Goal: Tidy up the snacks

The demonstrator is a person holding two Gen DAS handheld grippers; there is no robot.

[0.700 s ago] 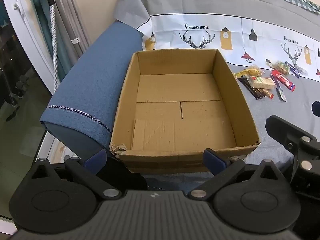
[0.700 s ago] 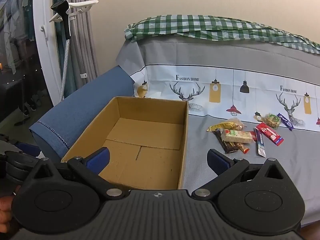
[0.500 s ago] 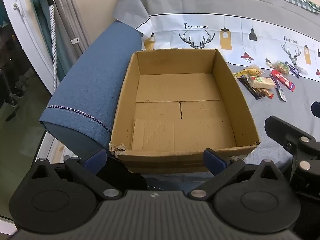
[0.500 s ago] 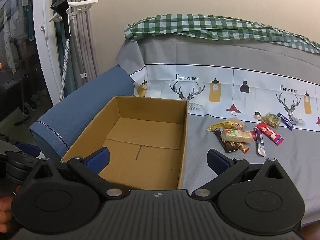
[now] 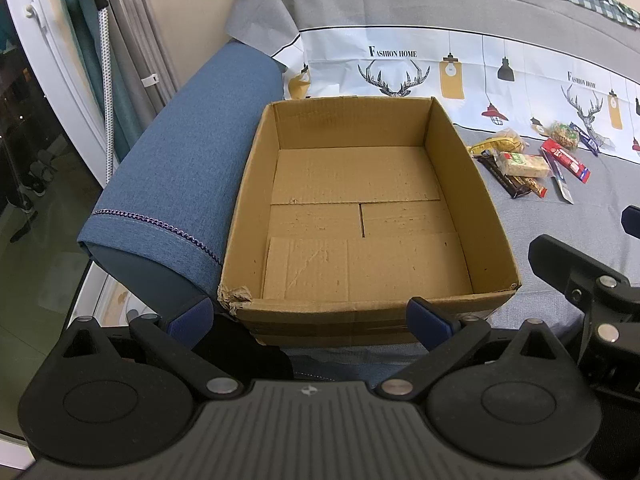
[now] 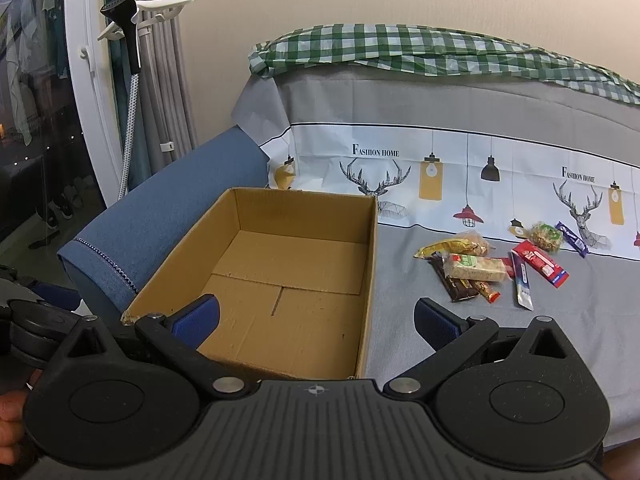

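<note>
Two released tools are hovering over a sofa with a bare box and a heap of snacks.

In the left wrist view, the blue armrest [image 5: 192, 168] is lying at nine o'clock, touching the cardboard box [image 5: 476, 200], which is sitting at the centre with nothing in it. The left tool [image 5: 310, 316] is hanging at six o'clock, its jaws spread wide and gripping nothing. The snacks [image 5: 524, 164] are lying in a loose cluster at two o'clock on the grey sofa cover [image 5: 560, 232], near the box but apart from it. In the right wrist view, the box [image 6: 370, 264] is sitting at nine o'clock of the snacks [image 6: 480, 268], and the right tool [image 6: 318, 318] is hanging at six o'clock, jaws likewise wide and gripping nothing. A green checked cloth [image 6: 400, 50] is draping along the sofa back at twelve o'clock.
</note>
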